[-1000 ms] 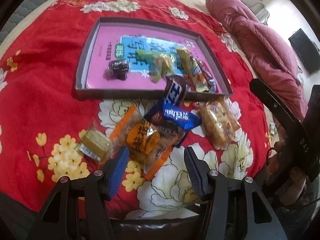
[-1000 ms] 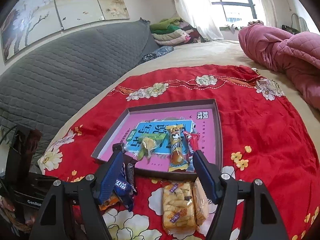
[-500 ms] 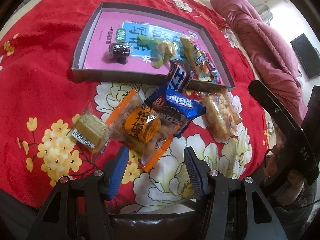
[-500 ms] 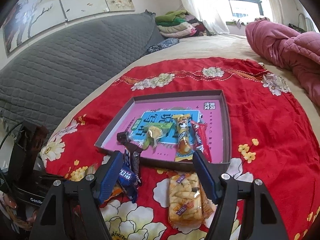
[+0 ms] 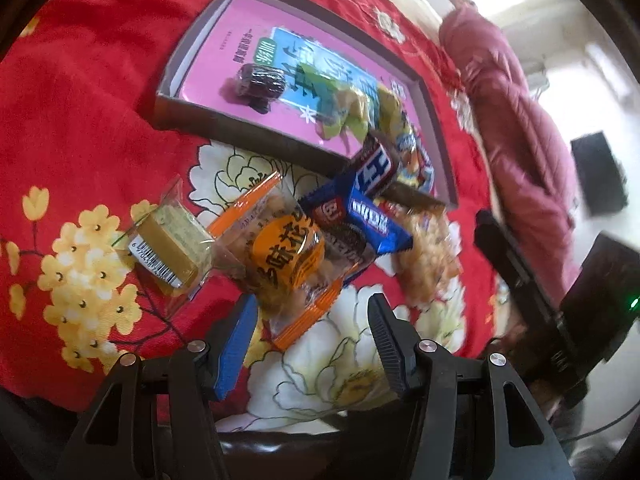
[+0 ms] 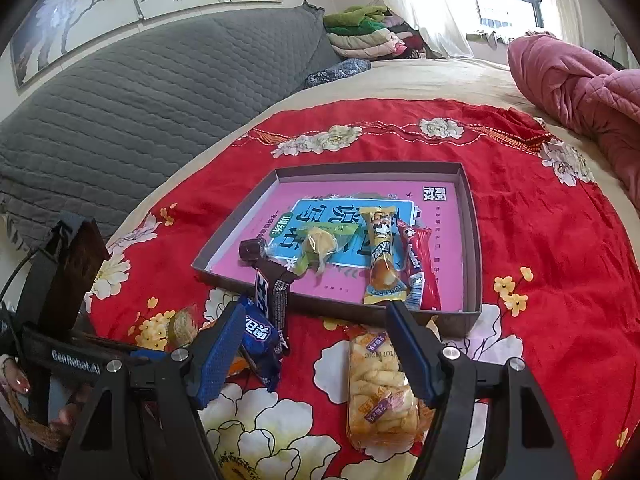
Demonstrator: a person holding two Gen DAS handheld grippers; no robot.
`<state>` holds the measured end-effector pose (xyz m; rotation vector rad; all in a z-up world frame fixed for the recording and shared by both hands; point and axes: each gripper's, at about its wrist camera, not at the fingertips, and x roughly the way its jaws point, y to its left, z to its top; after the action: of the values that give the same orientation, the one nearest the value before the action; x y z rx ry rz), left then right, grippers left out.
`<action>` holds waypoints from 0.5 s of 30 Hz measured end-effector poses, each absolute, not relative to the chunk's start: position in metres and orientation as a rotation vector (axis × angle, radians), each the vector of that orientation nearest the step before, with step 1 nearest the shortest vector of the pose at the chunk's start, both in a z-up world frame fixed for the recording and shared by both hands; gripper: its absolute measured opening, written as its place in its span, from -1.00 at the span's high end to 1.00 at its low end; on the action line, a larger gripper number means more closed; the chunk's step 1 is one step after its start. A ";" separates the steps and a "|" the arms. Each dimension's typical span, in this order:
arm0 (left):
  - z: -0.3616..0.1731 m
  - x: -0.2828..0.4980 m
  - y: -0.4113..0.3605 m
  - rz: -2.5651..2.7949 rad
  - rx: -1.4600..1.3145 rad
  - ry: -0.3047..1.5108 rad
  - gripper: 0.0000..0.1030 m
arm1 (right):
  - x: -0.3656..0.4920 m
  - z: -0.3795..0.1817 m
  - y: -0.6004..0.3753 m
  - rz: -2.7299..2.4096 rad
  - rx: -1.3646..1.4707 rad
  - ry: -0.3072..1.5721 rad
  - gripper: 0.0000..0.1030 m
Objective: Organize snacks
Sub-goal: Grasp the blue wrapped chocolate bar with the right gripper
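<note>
The left gripper (image 5: 310,340) has dropped closer and rolled, its spread, empty jaws now framing the orange-wrapped pastry (image 5: 286,258) on the red cloth (image 5: 80,120), probably lining up to grasp it, though the picture is blurred. The right gripper (image 6: 316,344) hovers spread and empty over the rice-cracker pack (image 6: 378,388), just outside the tray (image 6: 474,240) where sorted snacks lie.

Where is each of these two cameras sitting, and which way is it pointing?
Left wrist: on the left gripper, looking down at the orange snack pack between its open fingers; the other gripper shows at right.
Right wrist: on the right gripper, looking across the bed at the tray; fingers open; a hand on the other gripper at left.
Shared: the tray, the blue cookie pack, and the red floral cloth.
</note>
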<state>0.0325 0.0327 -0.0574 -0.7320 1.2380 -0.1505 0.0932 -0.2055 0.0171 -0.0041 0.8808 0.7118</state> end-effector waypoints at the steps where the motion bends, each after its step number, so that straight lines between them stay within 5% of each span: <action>1: -0.058 0.033 0.035 -0.149 -0.757 1.232 -0.15 | 0.093 0.017 -0.205 0.714 -0.004 0.884 -0.39; 15: -0.068 0.047 0.052 -0.091 -0.913 1.193 -0.15 | 0.086 -0.012 -0.170 0.785 -0.152 0.965 -0.39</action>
<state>0.0465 0.0517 -0.0683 -0.9127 1.1931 -0.0911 0.0856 -0.1699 -0.0117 -0.1519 0.9648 0.7853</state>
